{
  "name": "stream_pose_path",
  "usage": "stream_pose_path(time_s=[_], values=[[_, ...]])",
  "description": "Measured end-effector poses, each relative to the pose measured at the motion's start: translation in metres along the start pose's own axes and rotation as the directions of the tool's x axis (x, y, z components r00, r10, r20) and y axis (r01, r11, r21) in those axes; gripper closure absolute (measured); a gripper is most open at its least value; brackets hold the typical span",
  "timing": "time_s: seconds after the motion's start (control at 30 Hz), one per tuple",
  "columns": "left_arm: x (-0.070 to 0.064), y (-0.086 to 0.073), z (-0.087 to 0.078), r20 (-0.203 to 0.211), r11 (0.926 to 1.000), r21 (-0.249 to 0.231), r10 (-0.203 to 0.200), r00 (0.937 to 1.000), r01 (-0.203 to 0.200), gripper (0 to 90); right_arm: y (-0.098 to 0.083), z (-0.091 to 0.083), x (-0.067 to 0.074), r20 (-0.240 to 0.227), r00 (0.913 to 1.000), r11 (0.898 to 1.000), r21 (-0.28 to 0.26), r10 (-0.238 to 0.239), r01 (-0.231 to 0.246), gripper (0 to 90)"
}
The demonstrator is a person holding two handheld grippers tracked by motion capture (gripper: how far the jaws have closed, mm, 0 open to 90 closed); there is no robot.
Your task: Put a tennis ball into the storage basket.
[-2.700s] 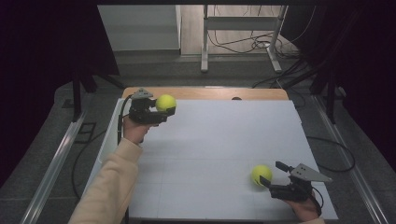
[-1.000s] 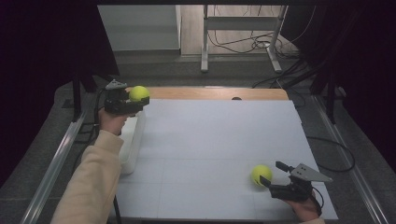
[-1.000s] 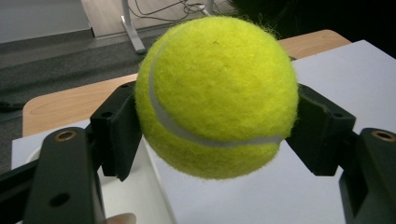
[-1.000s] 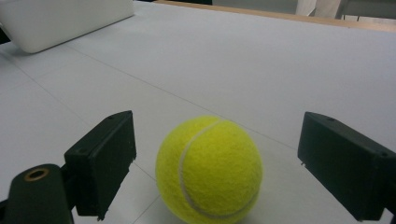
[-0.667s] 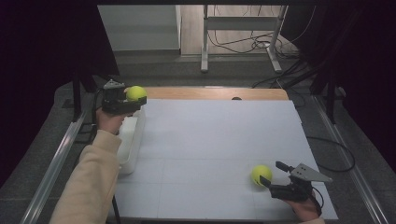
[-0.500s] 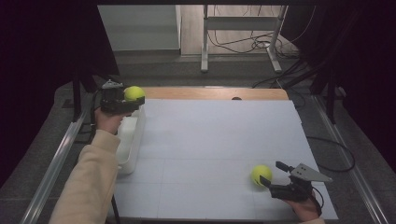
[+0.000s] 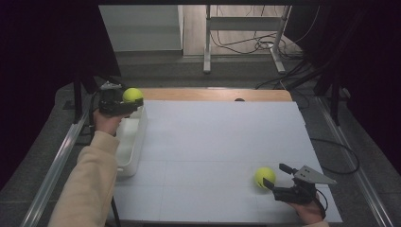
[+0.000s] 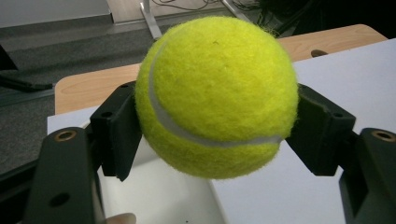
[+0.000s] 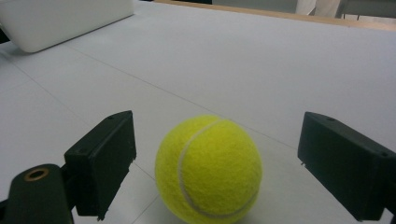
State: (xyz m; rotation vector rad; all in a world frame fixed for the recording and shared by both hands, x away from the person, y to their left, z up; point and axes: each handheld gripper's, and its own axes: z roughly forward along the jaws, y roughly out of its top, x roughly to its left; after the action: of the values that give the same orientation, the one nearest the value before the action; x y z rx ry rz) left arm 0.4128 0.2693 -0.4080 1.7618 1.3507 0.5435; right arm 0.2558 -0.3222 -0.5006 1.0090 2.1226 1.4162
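High view: we note the table [image 7: 213, 142], then the white bin [image 7: 135, 142] at its left edge. Left gripper [image 7: 124, 105] pinches a ball [image 7: 133, 95] above the bin's far end. Right gripper [image 7: 274, 177] rests low, jaws spread around a second ball [image 7: 265, 177] on the table, pads apart from it. Risks, as we judge: a release off-centre bounces the ball off the rim; closing unevenly nudges the round second ball away.

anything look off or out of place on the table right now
Nothing stands out. The left tool grips one tennis ball over the far end of the white bin. The other tennis ball sits intact on the white table between the right tool's open jaws. No spills or damage show.
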Motion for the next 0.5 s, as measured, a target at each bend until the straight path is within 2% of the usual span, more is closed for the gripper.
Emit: stream_pose_path(time_s=[0.5], values=[[0.0082, -0.0031, 0.0010, -0.020, 0.9997, 0.022, -0.014, 0.9997, 0.015, 26.8, -0.0002, -0.0001, -0.0005, 0.000, 1.0000, 1.000, -0.001, 0.004, -0.004, 11.8]])
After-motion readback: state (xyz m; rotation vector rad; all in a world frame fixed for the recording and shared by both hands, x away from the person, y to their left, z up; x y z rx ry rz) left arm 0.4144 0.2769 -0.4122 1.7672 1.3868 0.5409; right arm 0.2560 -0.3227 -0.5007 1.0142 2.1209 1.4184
